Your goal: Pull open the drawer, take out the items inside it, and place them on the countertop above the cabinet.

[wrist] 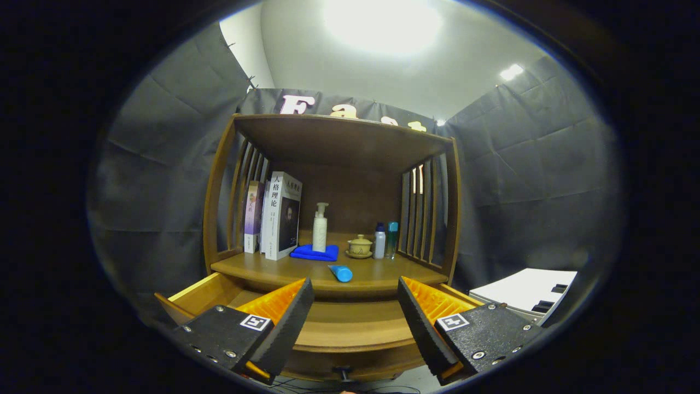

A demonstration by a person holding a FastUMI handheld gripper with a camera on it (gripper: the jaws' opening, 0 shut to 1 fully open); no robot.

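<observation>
Tongs: the tongs point(355, 323) stand spread wide at the bottom of the frame, nothing between the fingers; they hang above the open drawer and are aimed at the cabinet, a stance that suits either reaching in or drawing back from a set-down.

Drawer: the drawer point(197, 293) is pulled out towards the camera, its pale side wall showing at lower left, behind the left finger. Its knob point(343, 373) sits at bottom centre. The fingers cover much of its inside; on the bare floor seen between them I make out no item.

Bench: the bench point(383, 279), the countertop above the drawer, fills the middle of the frame just beyond the fingertips.

Blue tube: a blue tube point(341, 272) lies on its side near the front edge of the bench, apart from the tidy row behind. That loose, forward spot suggests it came from the drawer, though this is a judgement.

Back row: books point(281, 216) stand upright at centre left, leaning on the slatted side. A white pump bottle point(320, 227) stands on a folded blue cloth point(314, 253). Right of it sit a small lidded cup point(360, 245) and two small bottles point(385, 241), pushed back so the front stays free.

Progress: drawer opened; whether anything remains inside cannot be told.

Lower right: a white box point(528, 293) sits beside the cabinet.
</observation>
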